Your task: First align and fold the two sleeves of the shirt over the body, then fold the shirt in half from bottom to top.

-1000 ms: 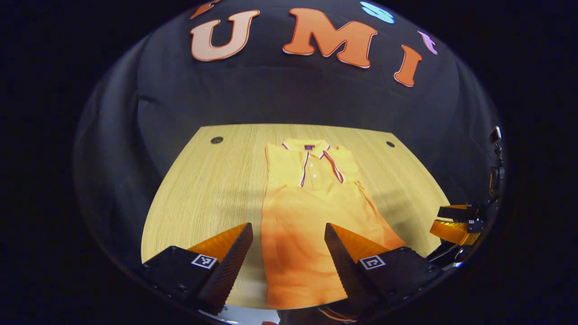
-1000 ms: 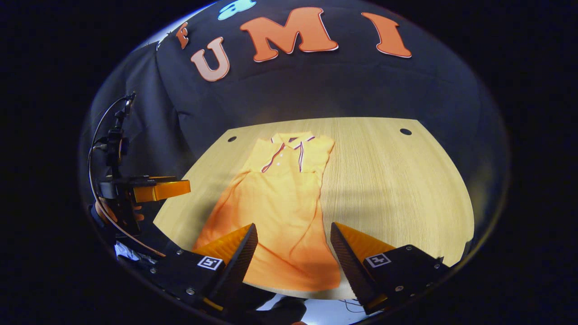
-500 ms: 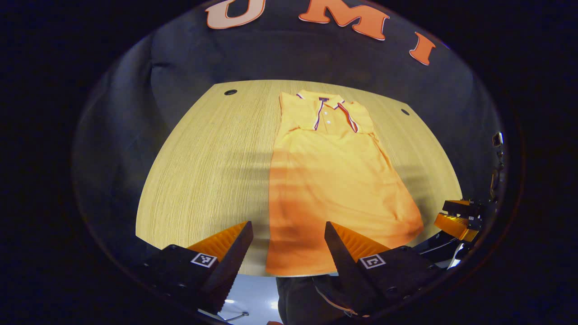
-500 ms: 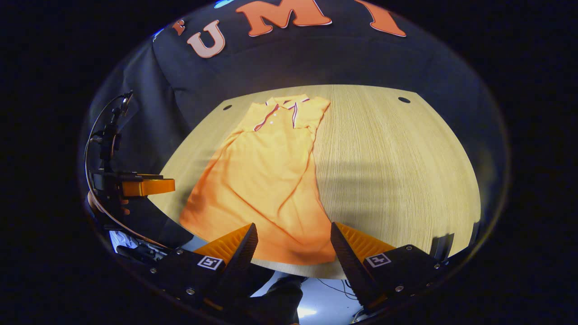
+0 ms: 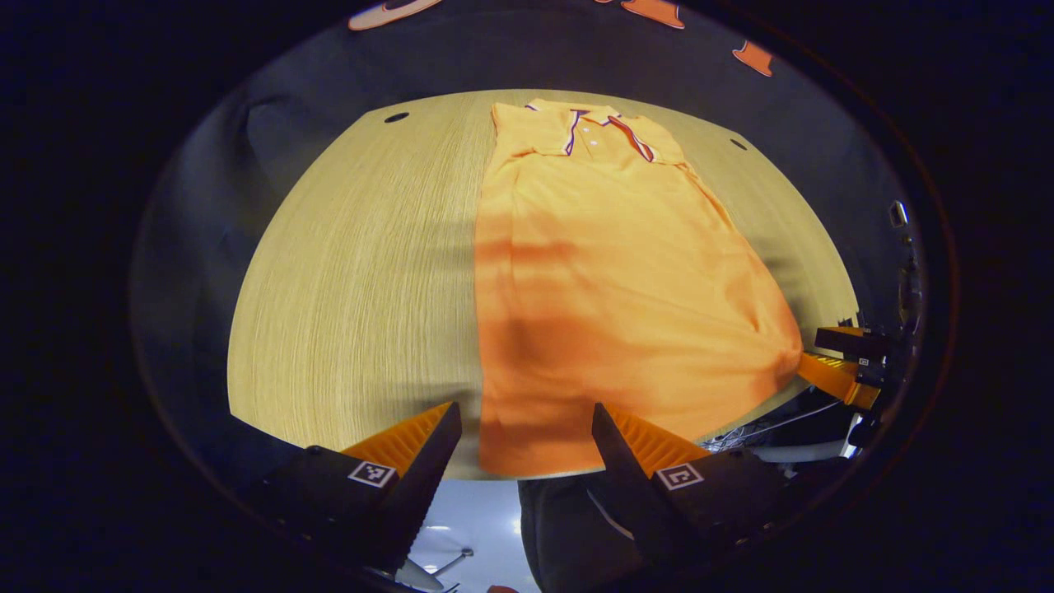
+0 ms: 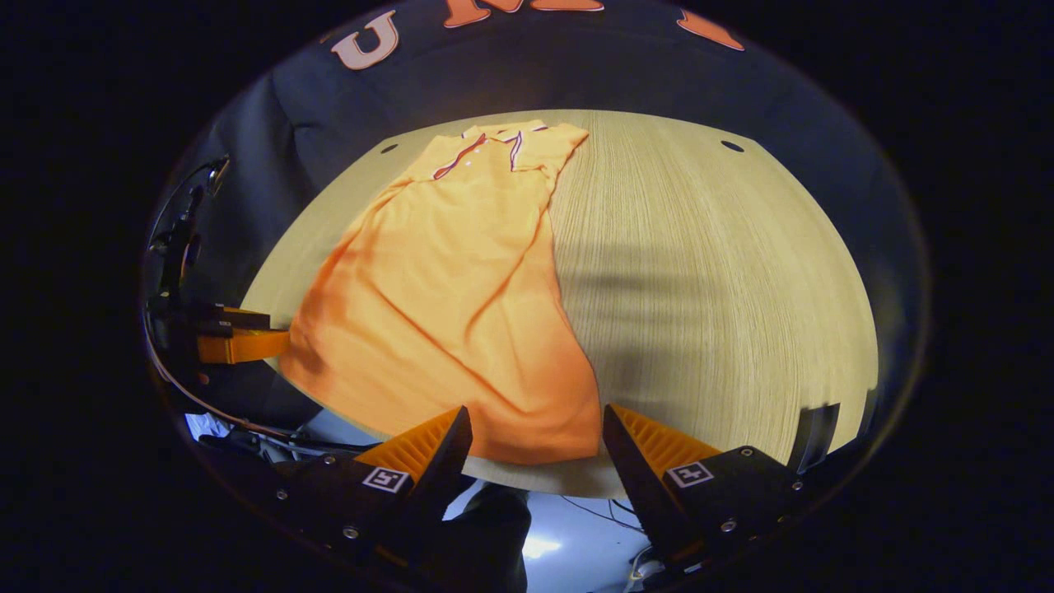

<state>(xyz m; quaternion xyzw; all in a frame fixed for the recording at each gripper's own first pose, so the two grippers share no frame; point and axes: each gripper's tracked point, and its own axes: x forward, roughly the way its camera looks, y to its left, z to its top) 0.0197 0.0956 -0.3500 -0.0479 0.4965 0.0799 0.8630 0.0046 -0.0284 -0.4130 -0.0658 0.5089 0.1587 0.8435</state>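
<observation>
My shirt [image 5: 609, 280] lies flat on the surface [image 5: 354, 272], sleeves folded in. Both claws, left [image 5: 527, 432] and right [image 6: 535, 432], gape empty at its hem; I should pinch both corners evenly.

Shirt [image 5: 609, 280] hem corner behind right tongs' finger [image 5: 630, 436]; sleeves seemingly folded, edges unclear.

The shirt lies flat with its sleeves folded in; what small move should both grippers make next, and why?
Probably lower both open grippers onto the hem corners. The shirt lies long on the table, not yet folded in half. The left gripper frames the hem's left corner and the right gripper its right corner, fingers apart, holding nothing.
</observation>
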